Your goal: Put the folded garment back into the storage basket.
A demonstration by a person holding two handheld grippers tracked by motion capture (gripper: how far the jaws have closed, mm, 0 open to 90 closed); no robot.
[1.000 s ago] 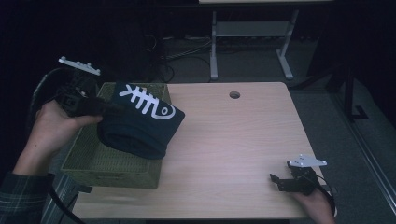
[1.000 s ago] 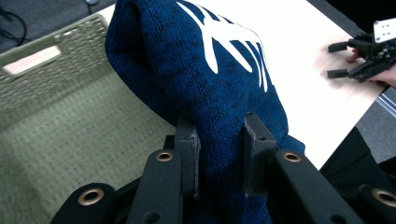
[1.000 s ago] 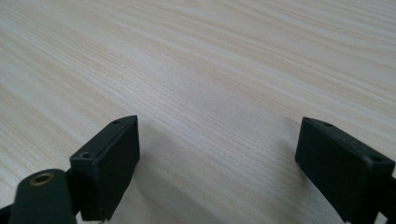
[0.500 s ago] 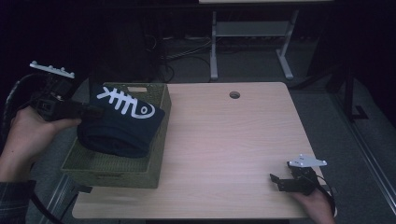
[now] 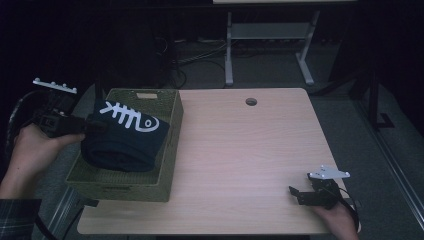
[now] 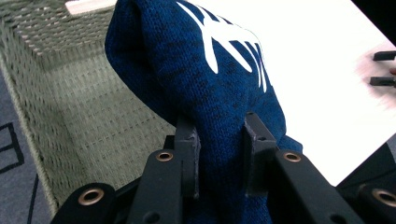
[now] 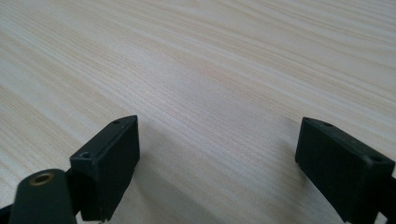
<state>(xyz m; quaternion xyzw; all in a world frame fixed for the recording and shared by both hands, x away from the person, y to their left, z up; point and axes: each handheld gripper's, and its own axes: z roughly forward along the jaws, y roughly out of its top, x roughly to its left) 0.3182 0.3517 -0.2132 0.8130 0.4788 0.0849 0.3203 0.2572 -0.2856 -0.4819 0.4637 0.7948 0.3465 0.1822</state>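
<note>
A folded dark blue knit garment (image 5: 125, 137) with a white fish-bone print hangs inside the woven green basket (image 5: 172, 145) at the table's left edge. My left gripper (image 5: 95, 126) is shut on the garment's left end; in the left gripper view the blue knit (image 6: 210, 93) is pinched between both jaws of the left gripper (image 6: 219, 154), with the basket's wall (image 6: 70, 107) behind it. My right gripper (image 5: 296, 194) rests open near the table's front right corner. Its own view shows the right gripper (image 7: 217, 158) with bare wood between the spread jaws.
The light wooden table (image 5: 240, 150) has a round cable hole (image 5: 251, 101) at its far edge. A white metal stand (image 5: 265, 37) and loose cables lie on the dark floor behind the table. A tan label (image 5: 146, 95) sits on the basket's far rim.
My left gripper has carried the blue garment leftward and down, from over the basket's right rim to inside the basket. The right gripper has stayed still.
</note>
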